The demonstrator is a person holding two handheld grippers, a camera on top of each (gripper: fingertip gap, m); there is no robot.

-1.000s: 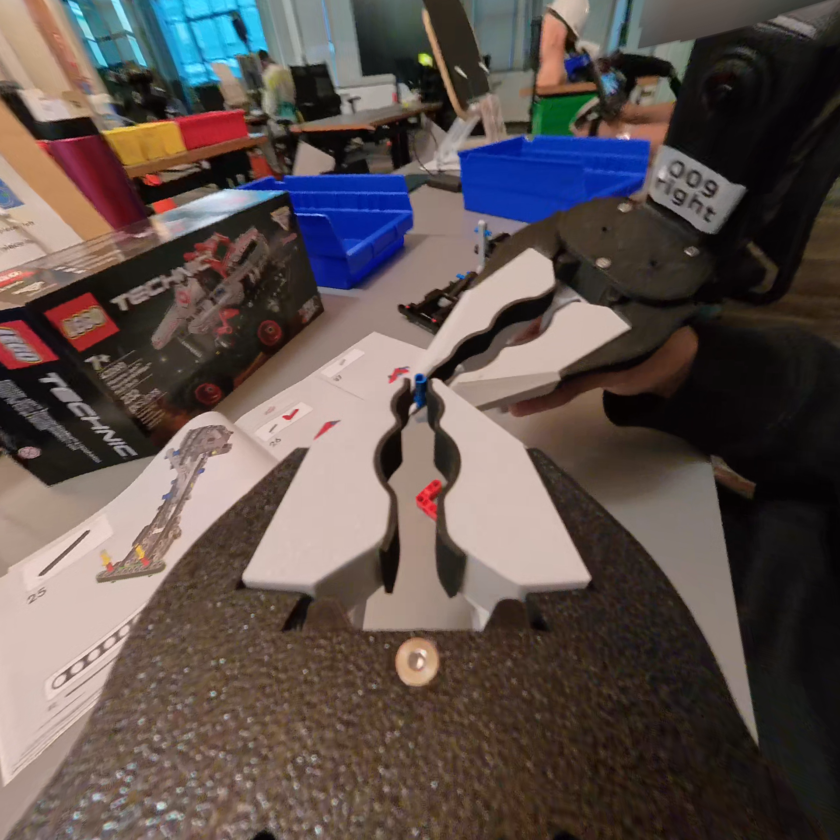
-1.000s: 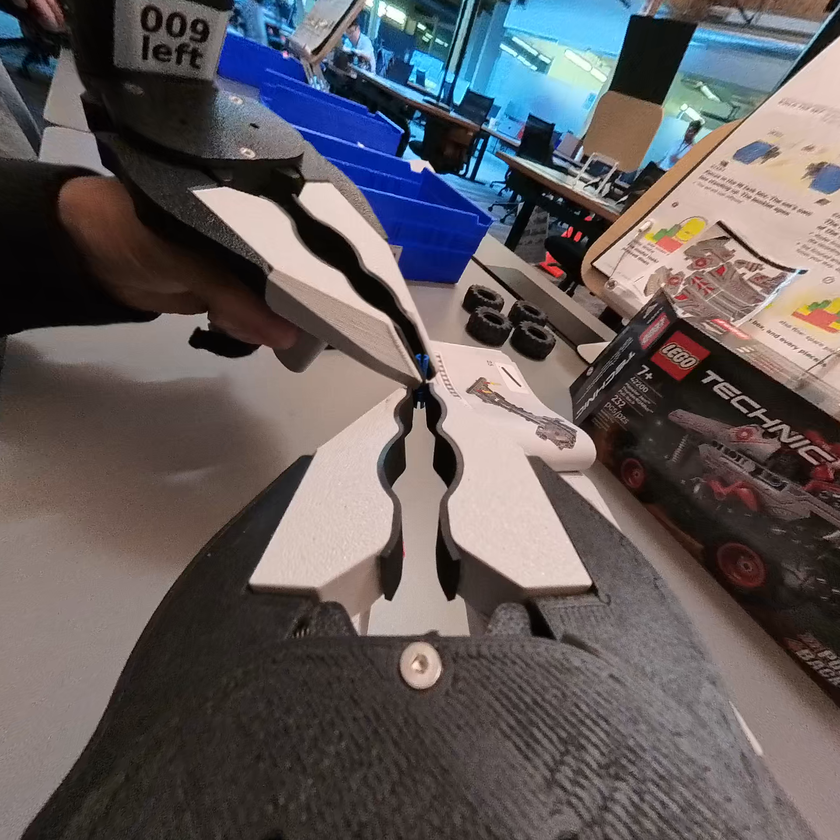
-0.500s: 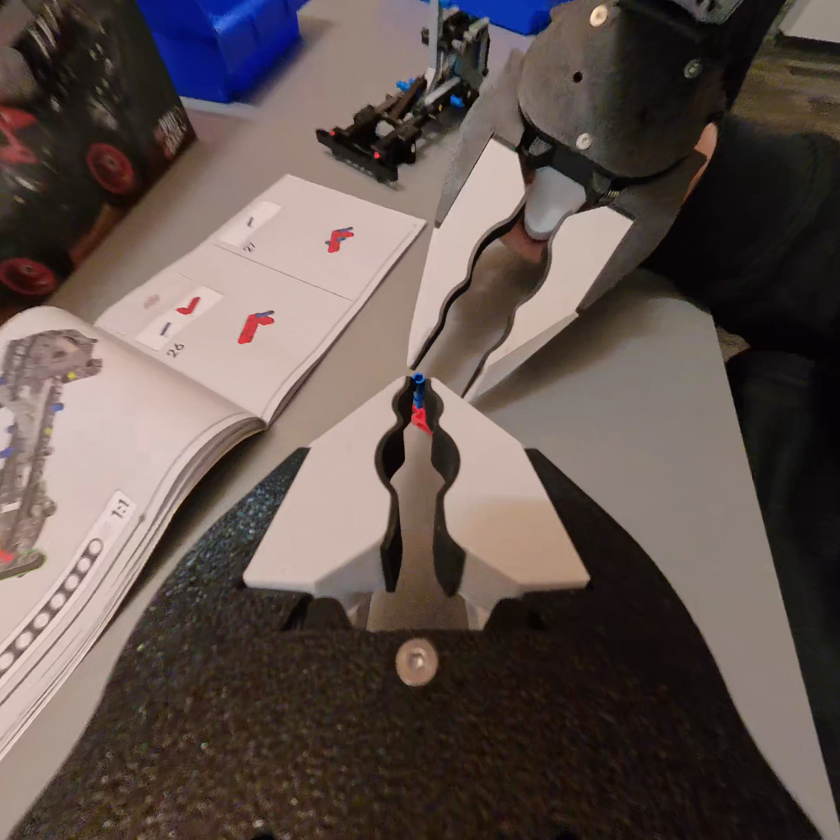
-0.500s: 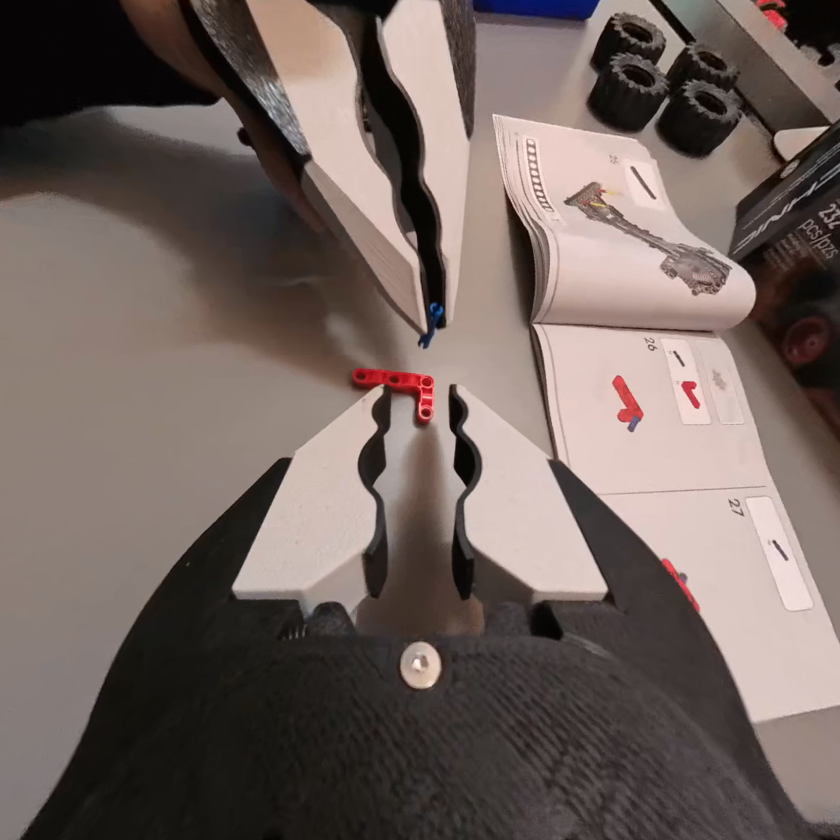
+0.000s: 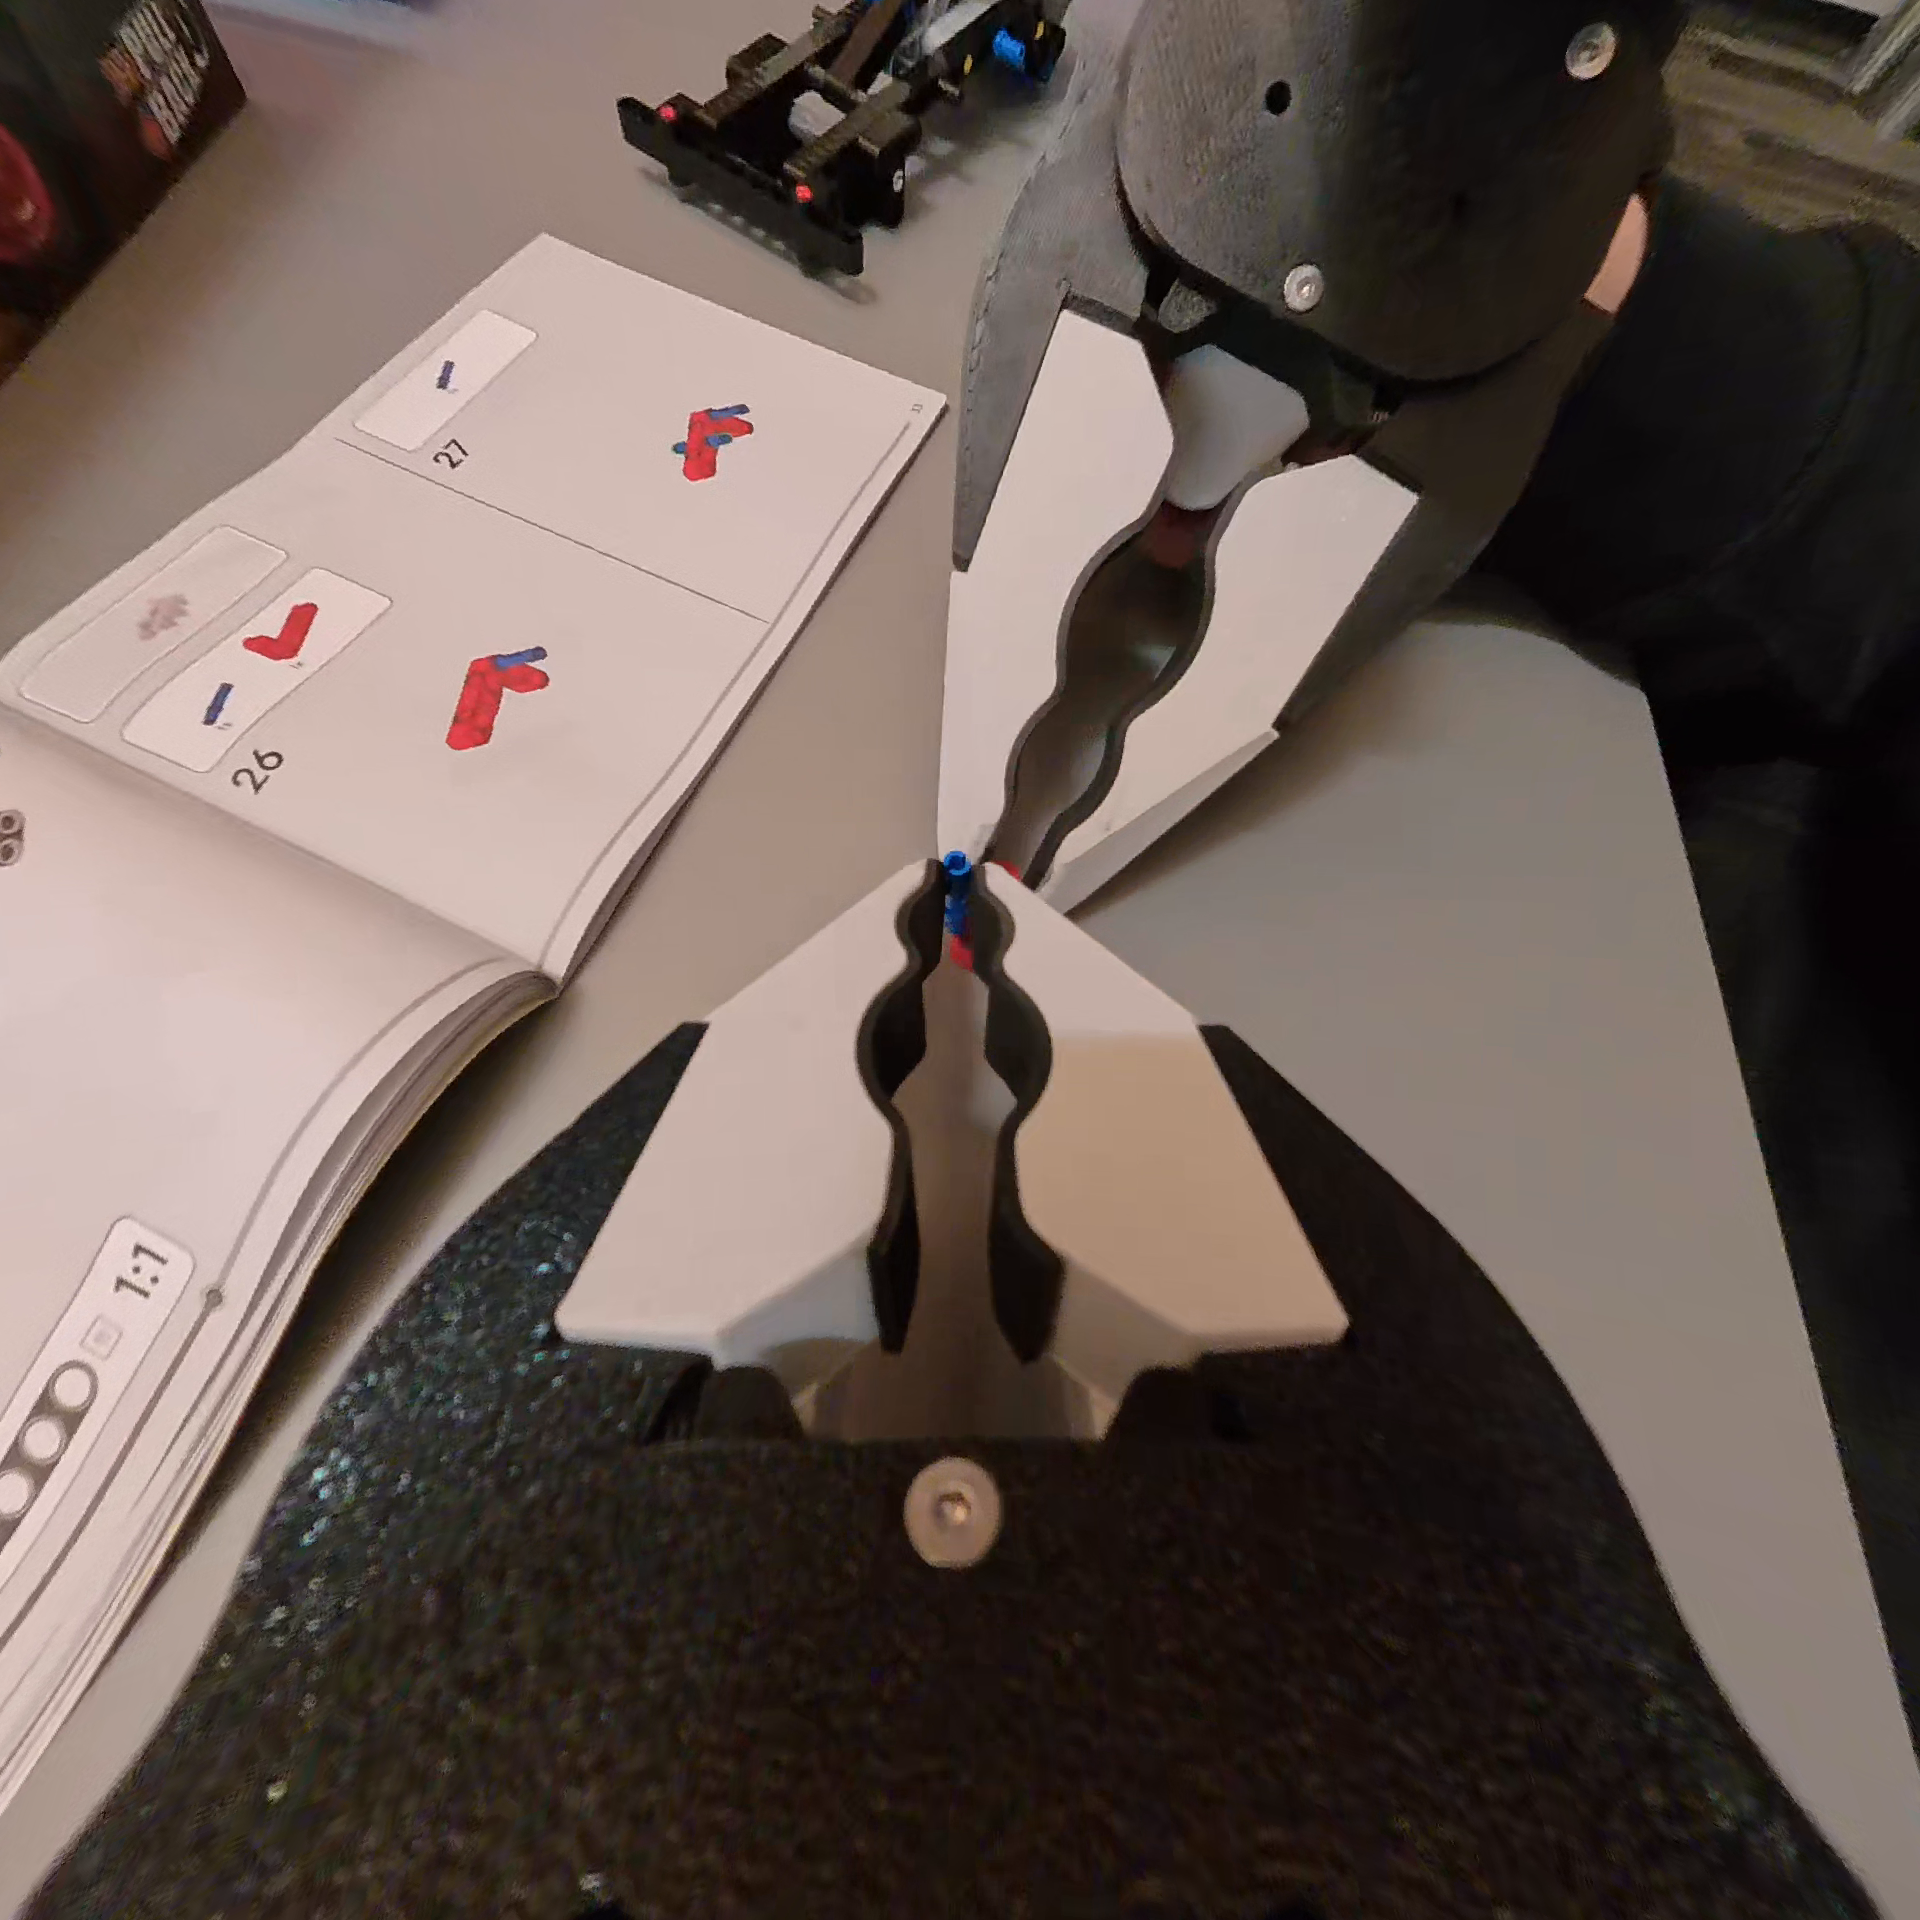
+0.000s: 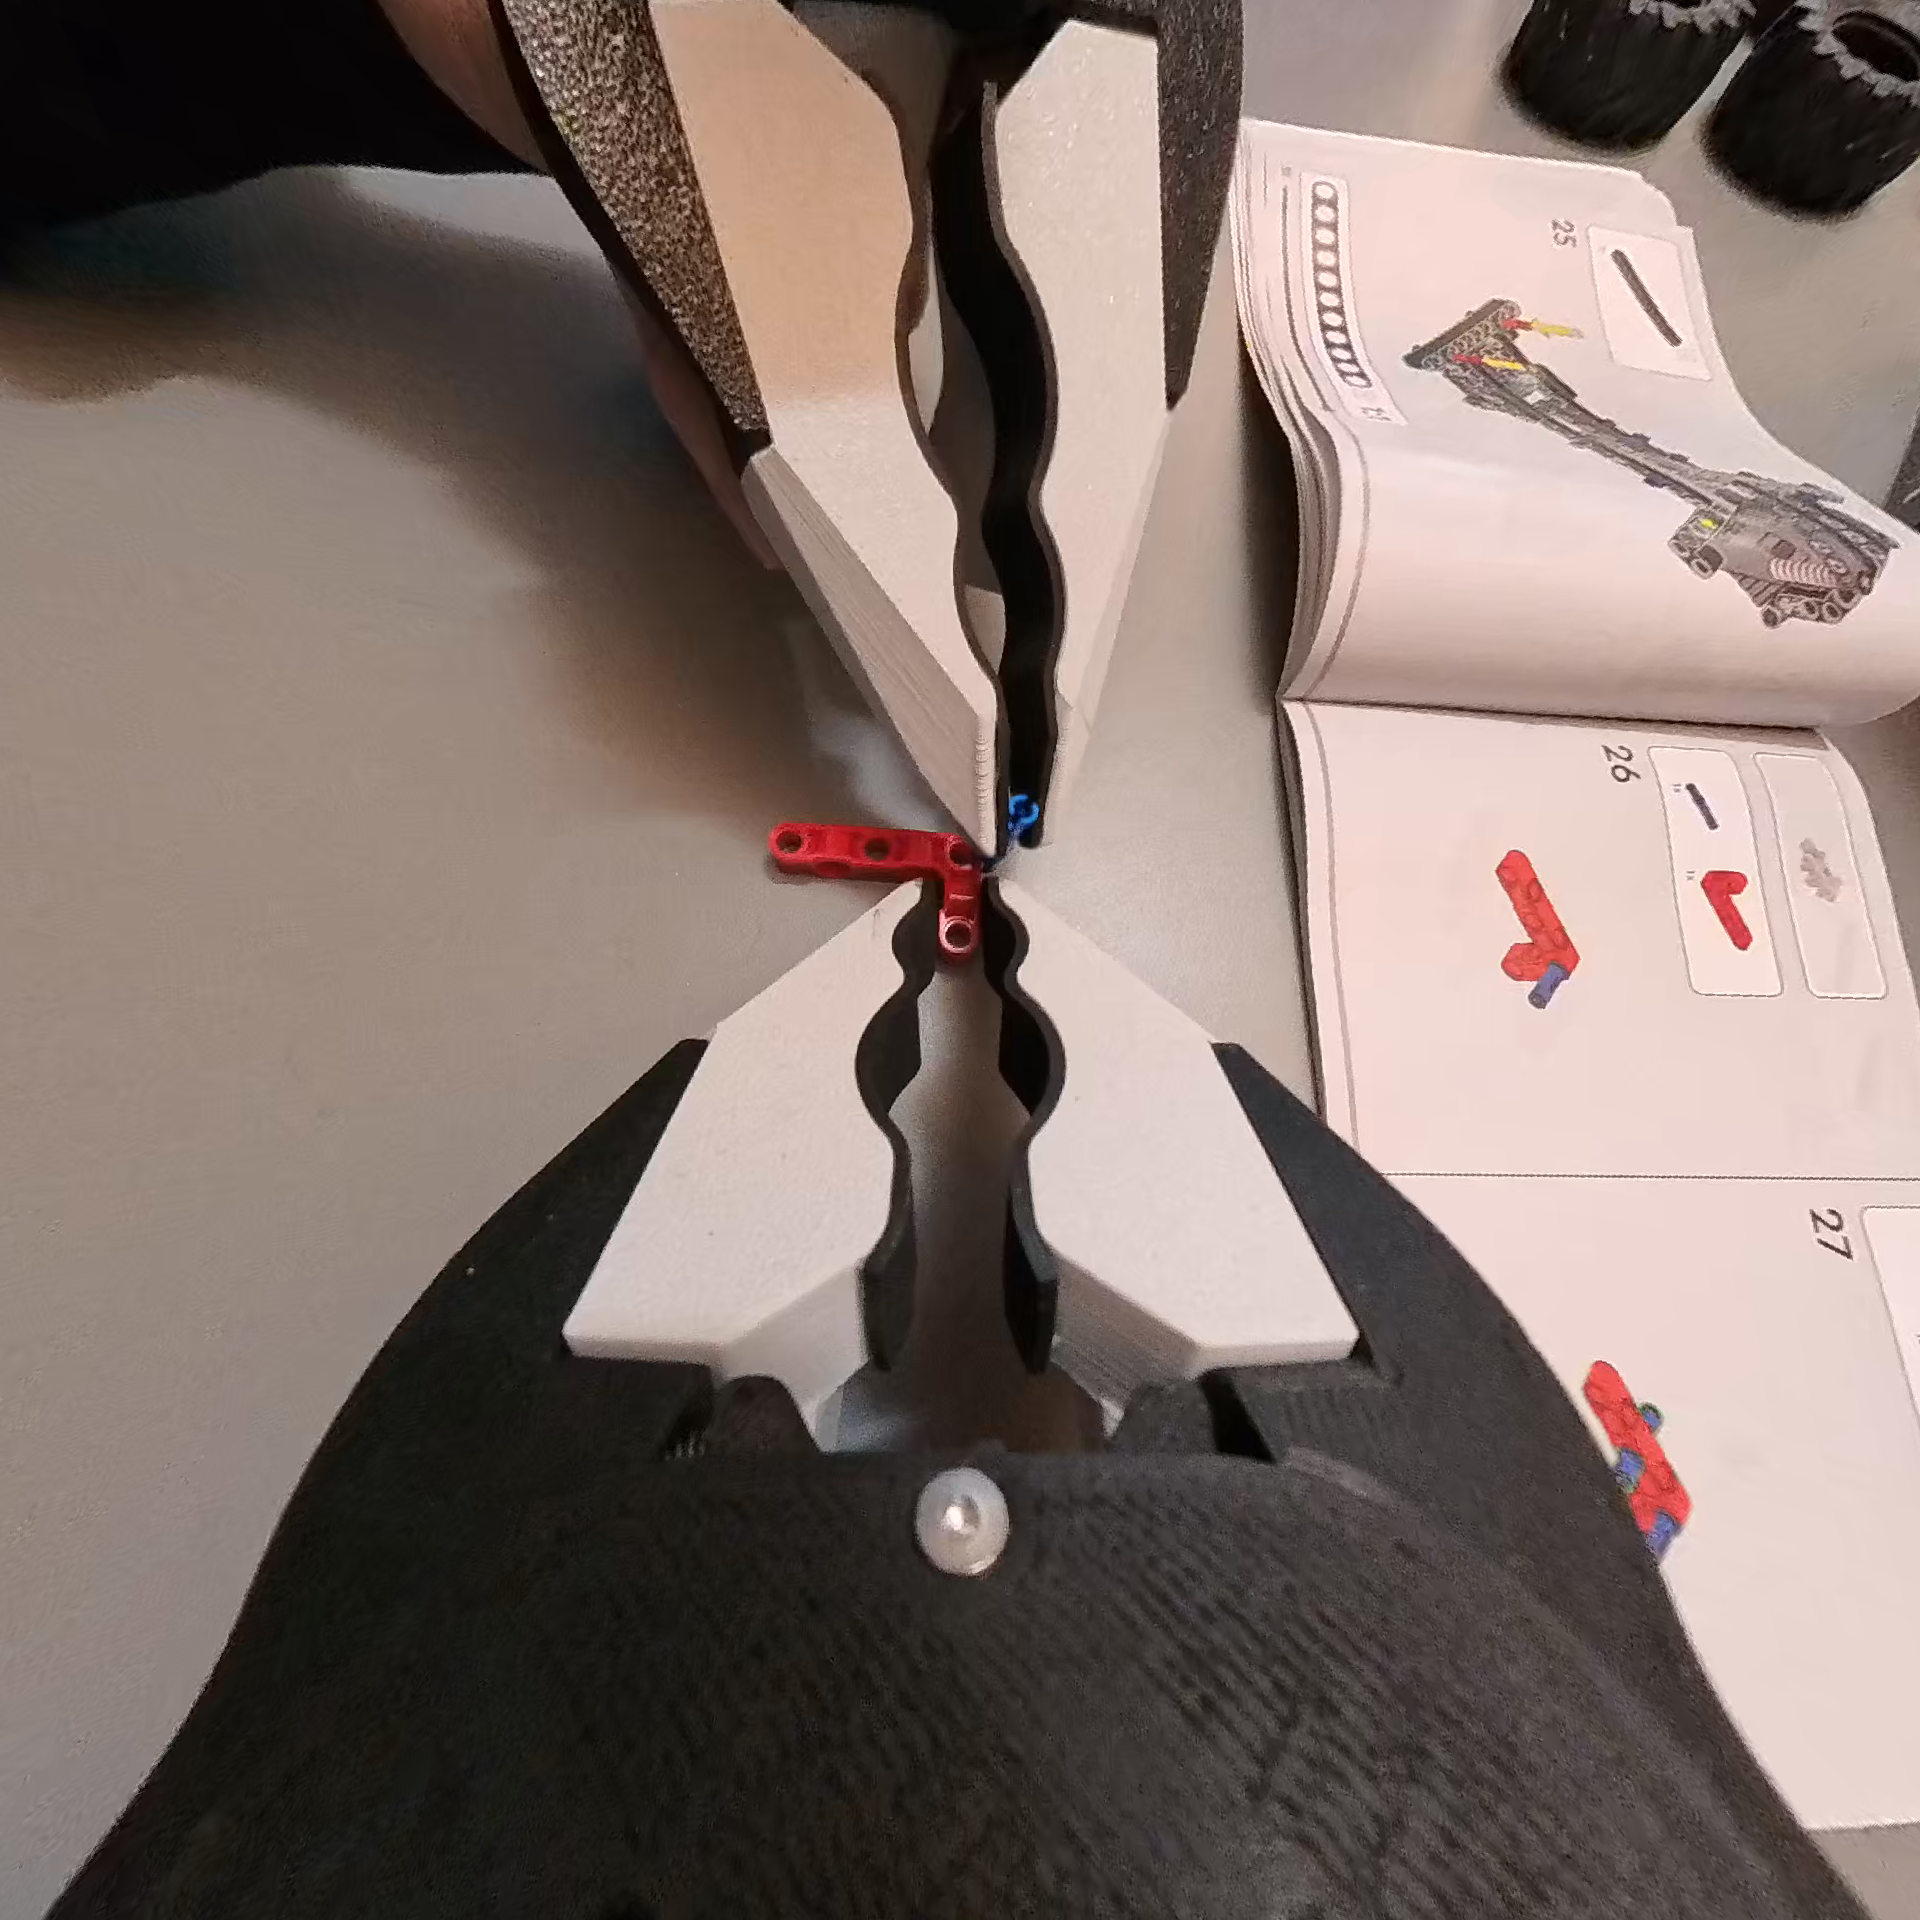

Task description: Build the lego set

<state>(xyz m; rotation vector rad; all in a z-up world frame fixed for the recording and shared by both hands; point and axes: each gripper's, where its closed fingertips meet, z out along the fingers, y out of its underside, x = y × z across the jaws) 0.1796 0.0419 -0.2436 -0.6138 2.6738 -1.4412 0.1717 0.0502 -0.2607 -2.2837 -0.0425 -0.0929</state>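
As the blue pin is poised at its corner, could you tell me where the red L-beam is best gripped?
Grip the red L-beam by its short leg, across the narrow sides, coming from the free end. It lies flat on the table, and this leaves the corner clear.

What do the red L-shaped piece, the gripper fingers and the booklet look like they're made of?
Red L-shaped beam: looks like hard moulded plastic, smooth with a slight gloss and clean round holes.
Right gripper fingers: probably 3D-printed plastic, matte pale grey with fine layer lines, lined inside with wavy black pads, possibly rubber.
Instruction booklet: thin printed paper with a soft sheen; the stacked page edges show and one page curls.
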